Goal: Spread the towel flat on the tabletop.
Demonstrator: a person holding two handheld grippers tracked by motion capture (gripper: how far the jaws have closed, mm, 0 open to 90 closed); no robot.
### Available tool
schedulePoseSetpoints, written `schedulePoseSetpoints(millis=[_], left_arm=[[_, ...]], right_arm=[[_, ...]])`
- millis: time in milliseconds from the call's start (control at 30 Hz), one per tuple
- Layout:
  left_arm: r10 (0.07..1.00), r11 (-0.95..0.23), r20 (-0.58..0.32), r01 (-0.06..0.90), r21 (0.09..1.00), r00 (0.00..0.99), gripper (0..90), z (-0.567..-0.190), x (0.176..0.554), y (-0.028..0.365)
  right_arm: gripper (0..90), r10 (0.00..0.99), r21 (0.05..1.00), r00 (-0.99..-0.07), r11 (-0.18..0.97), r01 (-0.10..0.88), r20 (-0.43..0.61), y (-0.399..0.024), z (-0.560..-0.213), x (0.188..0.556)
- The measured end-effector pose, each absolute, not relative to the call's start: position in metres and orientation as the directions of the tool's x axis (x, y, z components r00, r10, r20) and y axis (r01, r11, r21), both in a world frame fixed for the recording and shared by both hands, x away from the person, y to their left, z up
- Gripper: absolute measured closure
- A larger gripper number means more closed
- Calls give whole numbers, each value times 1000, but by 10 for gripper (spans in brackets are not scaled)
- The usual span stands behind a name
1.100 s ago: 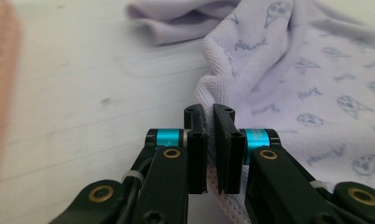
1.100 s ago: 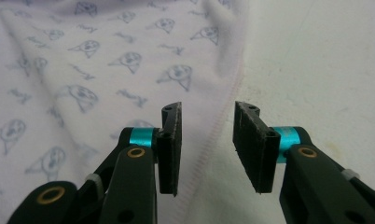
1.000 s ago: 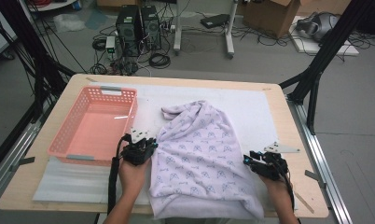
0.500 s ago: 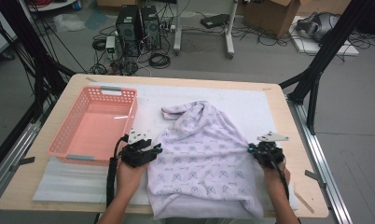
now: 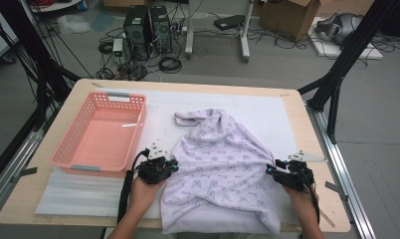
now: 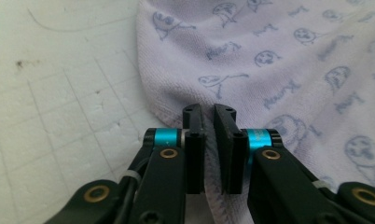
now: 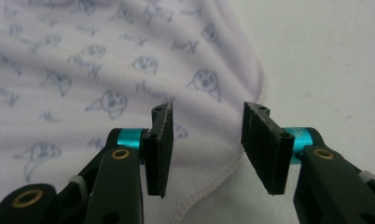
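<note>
On the white mat covering the desk point(image 5: 287, 107) lies a lilac printed garment point(image 5: 220, 169), its long axis running from the near edge away toward the far side, narrowing to a bunched end. The left gripper point(image 6: 209, 122) has just closed its jaws on the cloth's hem; the right gripper point(image 7: 208, 122) has just opened, hem between the jaws. A pink basket point(image 5: 68, 147) sits left; cables sprawl on the floor point(image 5: 213, 55).

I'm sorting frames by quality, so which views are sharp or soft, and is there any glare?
High view: evenly lit, slightly soft, faint sheen in the basket. Left gripper view: cloth print sharp nearby, softer toward the top. Right gripper view: jaws crisp, cloth behind them blurred, mat bright but not blown out.
</note>
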State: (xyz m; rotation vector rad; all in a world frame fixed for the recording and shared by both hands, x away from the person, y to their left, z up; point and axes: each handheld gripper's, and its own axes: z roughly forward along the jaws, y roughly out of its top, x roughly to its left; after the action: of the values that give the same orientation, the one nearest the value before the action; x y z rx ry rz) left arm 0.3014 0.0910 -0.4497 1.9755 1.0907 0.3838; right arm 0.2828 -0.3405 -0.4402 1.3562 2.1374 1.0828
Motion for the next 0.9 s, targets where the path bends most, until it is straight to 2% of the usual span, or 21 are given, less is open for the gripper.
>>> schedulePoseSetpoints(millis=[67,133,167,233,267,333,533,633,667,700,733,767,900], left_arm=[[845,-280,-74,556,783,529,860,-447,307,92],[876,-222,-90,561,797,474,861,-444,314,98],[885,-182,-118,566,804,451,862,-442,319,101],[898,-143,-132,563,814,419,862,-439,326,105],[906,-144,-118,558,817,407,862,-438,330,106],[917,-136,-104,546,827,385,862,-435,338,108],[933,-93,-110,525,846,343,861,-435,360,103],[927,-56,-145,511,857,346,851,-436,363,103],[919,-45,-167,516,855,356,812,-436,362,103],[909,-35,-191,527,849,369,702,-436,361,104],[892,-43,-213,543,839,400,579,-436,359,105],[887,-57,-206,540,840,413,515,-435,355,105],[849,-102,-193,511,854,492,462,-432,335,105]], right_arm=[[514,886,758,-459,259,599,60,-340,-443,284],[543,888,757,-453,243,606,78,-340,-446,287],[610,888,759,-452,240,605,79,-338,-447,290],[826,875,748,-480,279,602,60,-331,-447,295],[864,860,747,-506,292,597,68,-328,-447,297],[875,866,757,-500,315,572,18,-321,-445,304],[876,918,790,-391,291,540,-71,-311,-444,333],[862,929,790,-362,277,547,-76,-310,-442,341],[837,934,796,-349,263,545,-70,-311,-441,341],[783,937,799,-342,253,545,-64,-312,-440,339],[693,939,801,-338,248,545,-61,-313,-439,338],[663,938,813,-346,229,535,-36,-316,-437,335],[567,929,844,-369,198,499,1,-328,-430,318]])
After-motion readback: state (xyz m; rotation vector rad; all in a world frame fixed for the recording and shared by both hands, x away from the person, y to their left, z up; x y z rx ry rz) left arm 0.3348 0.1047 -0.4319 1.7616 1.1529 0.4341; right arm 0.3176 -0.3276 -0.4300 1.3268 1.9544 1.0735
